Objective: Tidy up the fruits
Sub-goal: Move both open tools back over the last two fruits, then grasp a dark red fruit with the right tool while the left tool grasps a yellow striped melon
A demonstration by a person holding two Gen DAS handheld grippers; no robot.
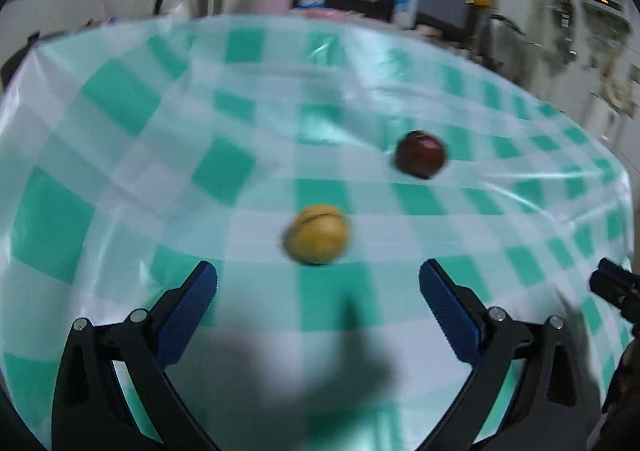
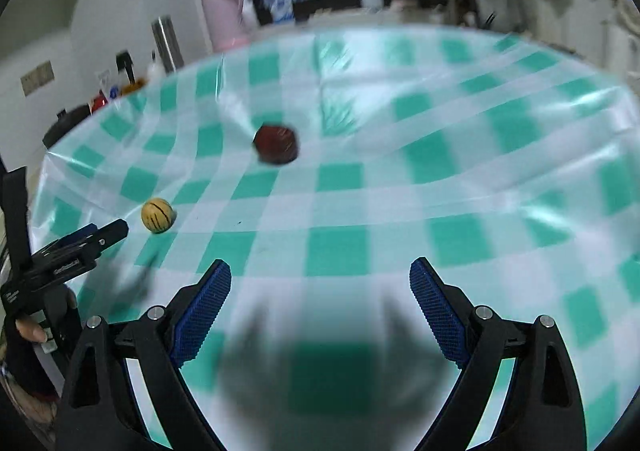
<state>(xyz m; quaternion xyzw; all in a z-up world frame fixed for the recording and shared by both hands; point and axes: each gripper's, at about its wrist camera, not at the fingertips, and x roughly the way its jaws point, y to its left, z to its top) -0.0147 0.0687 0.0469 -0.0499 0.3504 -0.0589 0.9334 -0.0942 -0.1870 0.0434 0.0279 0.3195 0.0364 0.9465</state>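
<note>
2 fruits lie on the desk (image 1: 120, 179), which is covered by a green-and-white checked cloth: a yellow fruit (image 1: 316, 233) with dark stripes and, well apart behind it, a dark red fruit (image 1: 420, 153). The yellow one sits just ahead of the left gripper (image 1: 318, 283), nearly centred between its blue fingers (image 1: 192, 311) — these stand wide apart, holding nothing. The right gripper (image 2: 320, 283) is likewise spread and empty; the red fruit (image 2: 276, 144) lies ahead and to its left. By my judgement the left hand is nearer the yellow fruit (image 2: 158, 215) — a short forward reach. It looks roundish, with no clear long axis.

No legible text, only blurred print on the left tongs (image 2: 108, 231)
</note>
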